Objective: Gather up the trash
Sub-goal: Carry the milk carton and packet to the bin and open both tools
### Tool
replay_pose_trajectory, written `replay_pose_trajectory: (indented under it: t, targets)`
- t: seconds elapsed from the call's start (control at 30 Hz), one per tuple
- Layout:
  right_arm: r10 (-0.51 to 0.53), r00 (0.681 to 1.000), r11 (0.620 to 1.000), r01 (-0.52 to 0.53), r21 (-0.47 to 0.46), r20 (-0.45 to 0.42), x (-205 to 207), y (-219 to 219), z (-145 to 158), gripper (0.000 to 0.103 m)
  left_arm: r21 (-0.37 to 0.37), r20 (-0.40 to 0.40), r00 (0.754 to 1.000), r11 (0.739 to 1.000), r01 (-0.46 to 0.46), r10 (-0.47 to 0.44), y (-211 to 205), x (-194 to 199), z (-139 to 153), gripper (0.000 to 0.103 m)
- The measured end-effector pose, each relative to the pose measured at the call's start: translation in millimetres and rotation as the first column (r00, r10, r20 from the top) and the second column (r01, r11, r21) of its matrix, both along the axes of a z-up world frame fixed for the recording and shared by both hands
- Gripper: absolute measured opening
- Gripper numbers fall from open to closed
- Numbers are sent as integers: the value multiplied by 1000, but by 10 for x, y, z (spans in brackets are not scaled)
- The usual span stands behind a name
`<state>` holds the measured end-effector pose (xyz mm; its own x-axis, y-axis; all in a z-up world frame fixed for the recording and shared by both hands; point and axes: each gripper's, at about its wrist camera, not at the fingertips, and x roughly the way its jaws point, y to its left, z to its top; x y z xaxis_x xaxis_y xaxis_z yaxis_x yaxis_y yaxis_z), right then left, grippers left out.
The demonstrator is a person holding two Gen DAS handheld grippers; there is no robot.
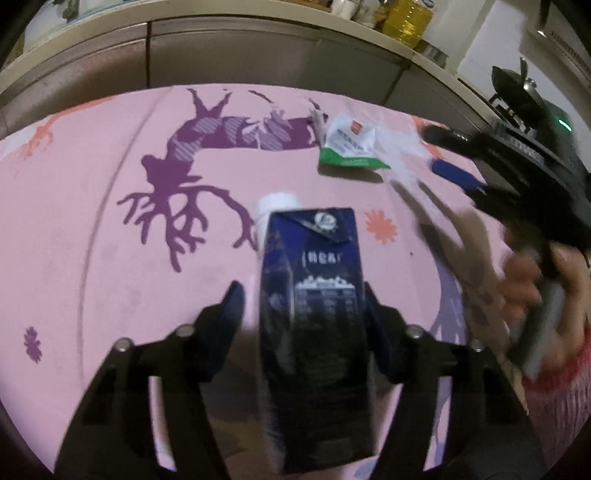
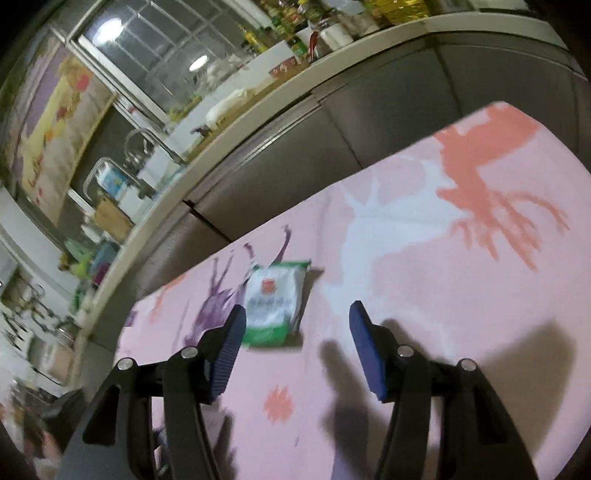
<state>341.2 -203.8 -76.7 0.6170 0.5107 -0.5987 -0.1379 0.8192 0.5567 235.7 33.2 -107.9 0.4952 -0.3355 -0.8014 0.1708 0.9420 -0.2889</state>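
Observation:
A dark blue drink carton (image 1: 314, 314) with a white cap stands between the fingers of my left gripper (image 1: 301, 295). The right finger touches it; a gap shows at the left finger. A white and green packet (image 1: 349, 146) lies on the pink cloth (image 1: 92, 221) at the far right; it also shows in the right wrist view (image 2: 275, 302). My right gripper (image 2: 297, 314) is open and empty, just short of the packet, above the cloth (image 2: 443, 295). In the left wrist view the right gripper (image 1: 458, 171) is blurred at the right edge.
The table carries a pink cloth with purple and orange prints. Grey cabinets (image 1: 258, 51) with a cluttered counter run along the far side. A yellow oil bottle (image 1: 406, 18) and a stove with a pan (image 1: 517, 92) stand behind.

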Motion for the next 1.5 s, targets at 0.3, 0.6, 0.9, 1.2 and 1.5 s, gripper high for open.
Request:
replay_pose_trajectory:
  t: [0.3,0.6,0.9,1.2,1.5]
  targets:
    - [107,994,993,-106,-60,11,353,319,-263,54,8,12,1000,1000,-21,21,213,-89,10,53]
    - [176,980,984,-173,-50,89,-116,401,-94,0,7,30,999,999,-44,44,290,-174,148,53]
    - [-18,985,1000,22,-20,174,-1009,-605,283,0,-69,71,987,986,150,-145,-442,-336,523,52]
    - [-382,893,915,401,-37,237,-2218,-2591,443,0,-64,97,882,882,468,-461,-2298,-431,809,52]
    - [-597,787,793,608,-38,154,-2925,-3866,-24,0,-86,48,736,731,676,-675,-4217,-475,654,52]
